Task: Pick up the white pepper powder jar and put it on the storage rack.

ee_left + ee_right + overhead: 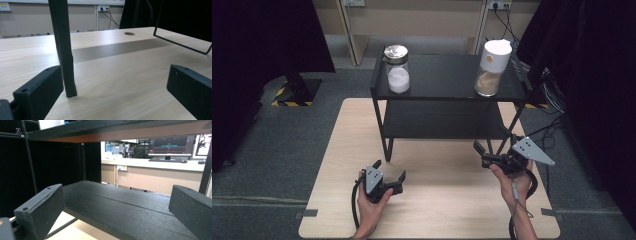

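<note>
A black two-tier shelf (447,95) stands on the far half of a light wooden table (437,205). Its top board carries a glass jar of white powder with a metal lid (397,70) at the left and a white-lidded jar of tan contents (492,68) at the right. My left gripper (389,170) is held low in front of the shelf's front left leg (63,50), jaws open and empty (115,73). My right gripper (480,153) sits by the shelf's front right corner, open and empty (116,192), facing the bare lower board (125,205).
The shelf's thin wire side frame (180,45) rests on the table to the right of a round cable hole (129,33). Black curtains hang on both sides of the table. A counter with a monitor (170,145) lies beyond the shelf.
</note>
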